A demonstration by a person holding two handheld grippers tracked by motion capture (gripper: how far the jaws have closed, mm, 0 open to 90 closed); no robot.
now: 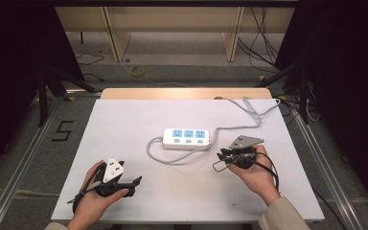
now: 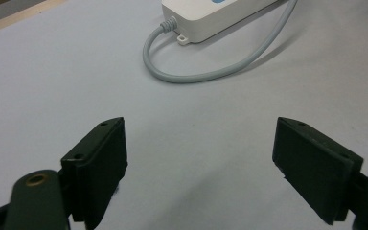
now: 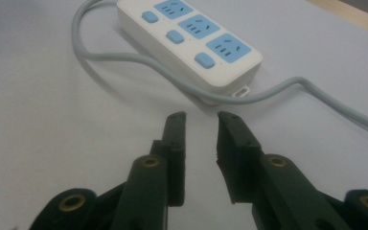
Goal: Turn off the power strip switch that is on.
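Plainly, left gripper [image 2: 199, 158] gapes wide, right gripper [image 3: 201, 127] narrowly apart — power strip [image 1: 187, 138] between.

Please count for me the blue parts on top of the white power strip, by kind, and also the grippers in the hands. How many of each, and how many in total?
Blue sockets on the power strip: 3, the nearest one
Blue buttons: 3, the nearest one
Grippers: 2, the left gripper and the right gripper
Total: 8
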